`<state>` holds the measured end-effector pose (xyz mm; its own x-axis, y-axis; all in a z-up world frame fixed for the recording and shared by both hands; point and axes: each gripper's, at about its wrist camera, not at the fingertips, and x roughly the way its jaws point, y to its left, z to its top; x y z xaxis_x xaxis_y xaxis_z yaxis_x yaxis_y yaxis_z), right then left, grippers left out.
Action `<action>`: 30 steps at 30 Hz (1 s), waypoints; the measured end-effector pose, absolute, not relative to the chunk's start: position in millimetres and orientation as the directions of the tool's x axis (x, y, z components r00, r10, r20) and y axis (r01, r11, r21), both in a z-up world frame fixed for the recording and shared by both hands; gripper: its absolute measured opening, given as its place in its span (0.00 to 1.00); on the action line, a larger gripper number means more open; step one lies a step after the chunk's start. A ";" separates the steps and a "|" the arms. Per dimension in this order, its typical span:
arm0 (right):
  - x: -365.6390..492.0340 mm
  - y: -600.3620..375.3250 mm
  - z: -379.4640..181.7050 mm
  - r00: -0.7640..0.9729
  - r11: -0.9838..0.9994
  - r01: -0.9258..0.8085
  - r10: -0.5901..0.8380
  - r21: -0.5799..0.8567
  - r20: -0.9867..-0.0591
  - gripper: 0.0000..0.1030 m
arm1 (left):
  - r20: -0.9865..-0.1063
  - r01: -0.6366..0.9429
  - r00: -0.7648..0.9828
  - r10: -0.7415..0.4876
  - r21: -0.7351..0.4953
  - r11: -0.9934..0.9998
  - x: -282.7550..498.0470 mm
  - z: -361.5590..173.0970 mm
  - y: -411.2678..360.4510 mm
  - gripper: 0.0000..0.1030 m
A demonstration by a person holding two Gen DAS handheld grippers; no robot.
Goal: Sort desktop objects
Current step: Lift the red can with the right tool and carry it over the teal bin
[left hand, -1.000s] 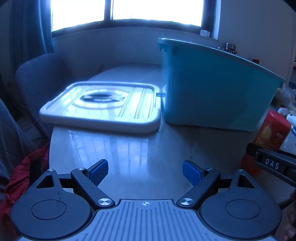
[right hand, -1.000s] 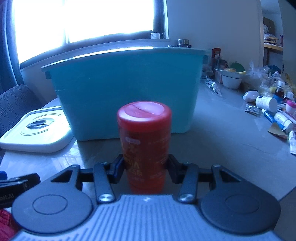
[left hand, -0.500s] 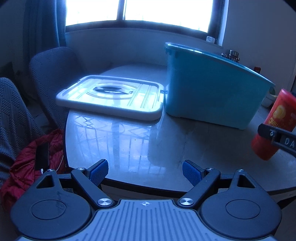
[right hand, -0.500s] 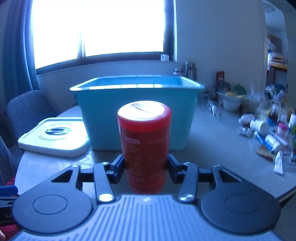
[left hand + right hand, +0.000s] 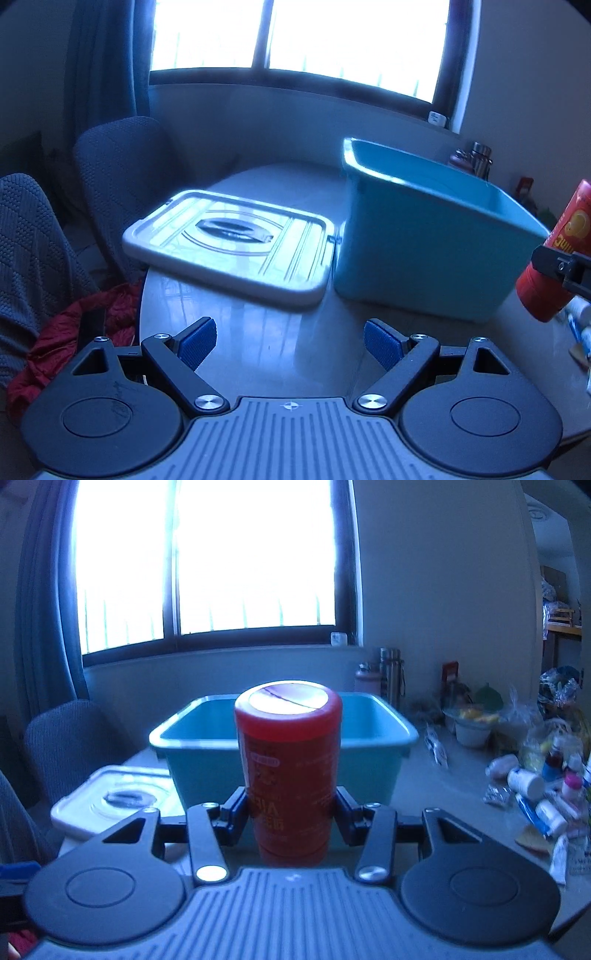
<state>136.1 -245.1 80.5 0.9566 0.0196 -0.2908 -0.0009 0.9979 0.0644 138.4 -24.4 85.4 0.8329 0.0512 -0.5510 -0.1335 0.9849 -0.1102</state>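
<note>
Surroundings — a pale worktop under a bright window. At its left edge you have 2 grey chairs, the nearer one beside a red garment lying low off the edge. A white lid lies flat on the worktop, just left of the teal tub and close to its wall. Far right in the right wrist view: a scatter of small bottles and tubes, a white bowl and plastic bags. 2 metal flasks stand behind the tub near the sill.

Obstruction — nothing lies between your right tongs and the tub; the tub stands directly ahead of them, lid off.

Containers — 1 teal tub, open at the top. The part of its inside that shows is bare; the floor of it is hidden from both views.

Task item — 1 red canister, cylindrical, upright, flat pale top, yellow printing on the side. It is off the worktop, clamped at its lower half between the pads of your right tongs, in front of the tub's near wall and rising above its rim in that view.

Left tongs — spread wide with blue pads, holding nothing, above the near worktop edge.
</note>
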 end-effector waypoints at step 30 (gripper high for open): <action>291.2 -228.9 121.6 0.969 0.995 0.075 -0.055 0.073 -0.241 0.48 | -0.553 -0.122 0.830 0.071 -0.058 0.991 275.7 124.7 12.0 0.86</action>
